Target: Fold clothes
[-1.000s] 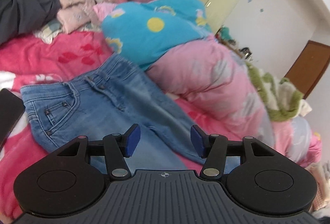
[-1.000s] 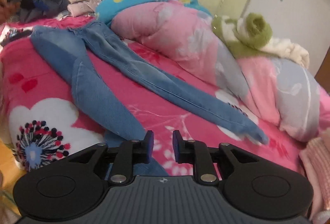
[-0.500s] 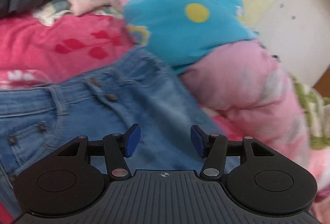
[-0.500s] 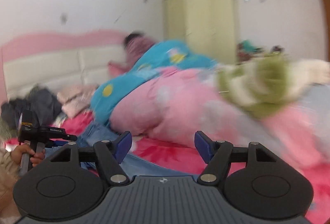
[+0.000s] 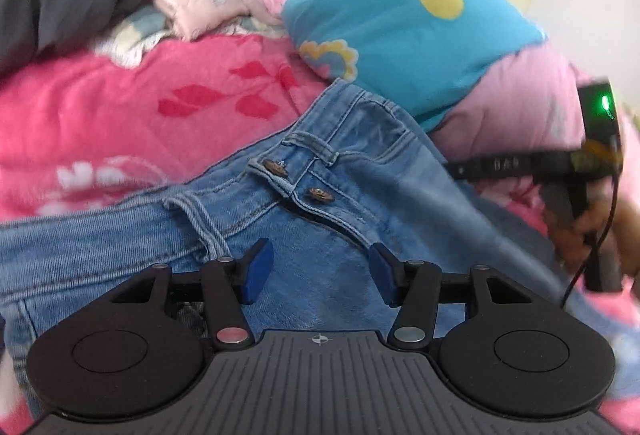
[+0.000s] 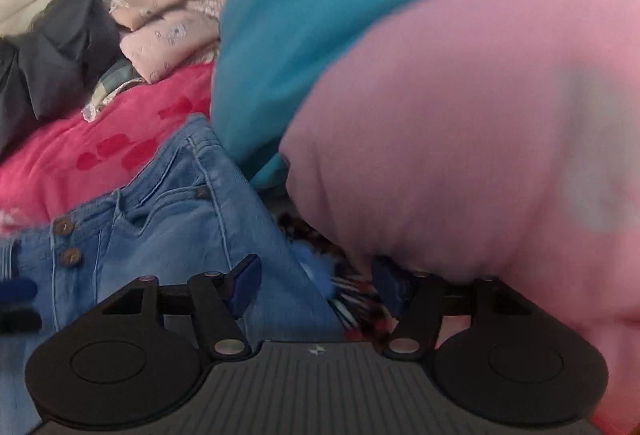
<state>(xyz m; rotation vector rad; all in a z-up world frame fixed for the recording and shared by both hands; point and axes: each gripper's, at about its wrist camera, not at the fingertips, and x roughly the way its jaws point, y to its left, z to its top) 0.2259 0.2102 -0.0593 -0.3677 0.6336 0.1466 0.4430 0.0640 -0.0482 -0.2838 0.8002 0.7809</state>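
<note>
On the pink bed cover (image 5: 120,123), the jeans (image 5: 320,195) lie flat with the waistband and its two buttons facing up, one side pressed against the bundled quilt (image 6: 460,115). Both grippers hover low over the waist end — the left gripper (image 5: 321,273) with its fingers spread wide and empty above the fly, the right gripper (image 6: 316,285) also parted and holding nothing at the hip edge beside the quilt. By the look of it the step is taking hold of the waist. Next, each side needs a pinch through the denim — the quilt crowds the right one.
</note>
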